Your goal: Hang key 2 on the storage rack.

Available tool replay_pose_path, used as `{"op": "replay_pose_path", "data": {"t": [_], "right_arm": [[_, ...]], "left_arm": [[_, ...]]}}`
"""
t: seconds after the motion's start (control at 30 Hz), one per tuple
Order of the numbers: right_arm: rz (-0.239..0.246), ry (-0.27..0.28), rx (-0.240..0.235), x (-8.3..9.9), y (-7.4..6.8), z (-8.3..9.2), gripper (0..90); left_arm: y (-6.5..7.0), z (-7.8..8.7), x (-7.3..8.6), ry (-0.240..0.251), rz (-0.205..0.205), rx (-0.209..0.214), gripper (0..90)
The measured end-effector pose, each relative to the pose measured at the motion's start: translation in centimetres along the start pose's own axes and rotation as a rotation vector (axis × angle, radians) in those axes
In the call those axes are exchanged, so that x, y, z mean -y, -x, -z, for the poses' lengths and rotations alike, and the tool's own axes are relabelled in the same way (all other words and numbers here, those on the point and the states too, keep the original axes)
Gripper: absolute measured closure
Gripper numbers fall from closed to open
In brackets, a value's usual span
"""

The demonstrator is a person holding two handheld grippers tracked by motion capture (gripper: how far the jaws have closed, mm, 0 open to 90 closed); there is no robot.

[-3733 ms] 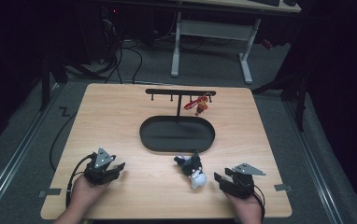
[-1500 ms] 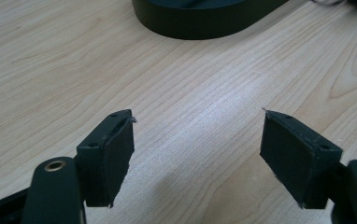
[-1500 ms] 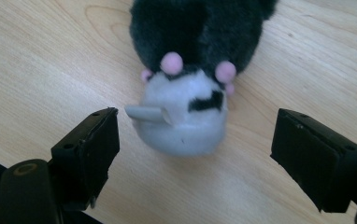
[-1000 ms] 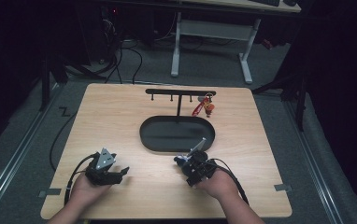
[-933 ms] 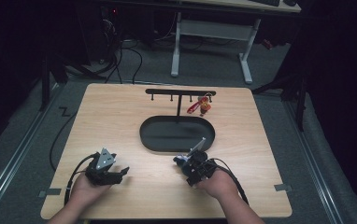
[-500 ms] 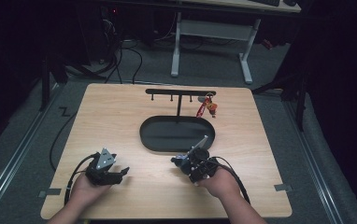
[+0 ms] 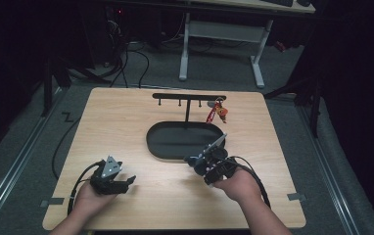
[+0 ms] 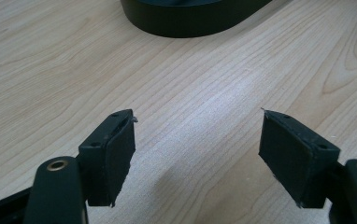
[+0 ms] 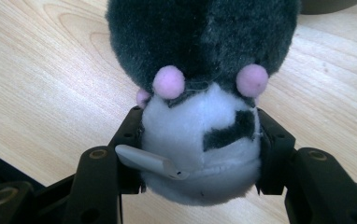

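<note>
**Plush toy clamped in my right gripper by the tray**

Pale wood table (image 7: 126,122) fills my high view, with the black oval tray (image 7: 175,142) at its centre and a black hook rack (image 7: 189,97) behind it carrying a red keychain (image 7: 217,112). My right gripper (image 7: 209,166) sits just beside the tray's near-right rim, jaws pressed tight on a black-and-white plush toy (image 9: 204,116) with pink pom-poms. My left gripper (image 8: 197,156) rests near the front-left edge, jaws spread wide, holding nothing.
</note>
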State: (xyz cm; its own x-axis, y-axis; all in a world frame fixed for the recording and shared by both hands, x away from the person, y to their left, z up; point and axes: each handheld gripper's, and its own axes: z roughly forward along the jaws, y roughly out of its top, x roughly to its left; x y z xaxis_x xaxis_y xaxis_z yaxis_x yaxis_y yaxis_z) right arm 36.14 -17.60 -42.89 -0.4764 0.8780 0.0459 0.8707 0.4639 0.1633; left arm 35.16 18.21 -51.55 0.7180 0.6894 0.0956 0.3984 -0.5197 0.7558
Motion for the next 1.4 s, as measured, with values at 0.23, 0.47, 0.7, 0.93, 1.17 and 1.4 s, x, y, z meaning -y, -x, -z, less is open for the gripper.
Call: {"op": "replay_pose_path", "data": {"t": [0.23, 0.47, 0.7, 0.93, 1.17, 1.4], "right_arm": [[-0.012, -0.001, 0.004, -0.4, 0.2, 1.1, 47.8], [-0.042, 0.034, -0.001, -1.4, 1.0, 3.0, 47.8], [-0.053, 0.042, 0.004, -2.6, 1.6, 5.0, 47.8], [-0.066, 0.040, -0.003, -3.4, 2.3, 6.8, 47.8], [-0.075, 0.060, -0.001, -4.8, 2.8, 8.4, 47.8], [-0.074, 0.057, 0.006, -6.4, 3.1, 9.3, 47.8]], "left_arm": [[0.1, 0.0, -0.1, 0.002, 0.000, 0.003, 27.1], [0.0, 0.4, 0.2, 0.001, 0.003, 0.001, 26.8], [-0.1, 0.5, 0.4, 0.001, 0.011, -0.002, 26.8], [-0.1, 0.5, 0.4, 0.000, 0.012, 0.003, 26.8], [-0.1, 0.4, 0.3, 0.001, 0.010, 0.010, 26.9], [0.0, 0.1, 0.1, 0.001, 0.003, 0.016, 26.9]]}}
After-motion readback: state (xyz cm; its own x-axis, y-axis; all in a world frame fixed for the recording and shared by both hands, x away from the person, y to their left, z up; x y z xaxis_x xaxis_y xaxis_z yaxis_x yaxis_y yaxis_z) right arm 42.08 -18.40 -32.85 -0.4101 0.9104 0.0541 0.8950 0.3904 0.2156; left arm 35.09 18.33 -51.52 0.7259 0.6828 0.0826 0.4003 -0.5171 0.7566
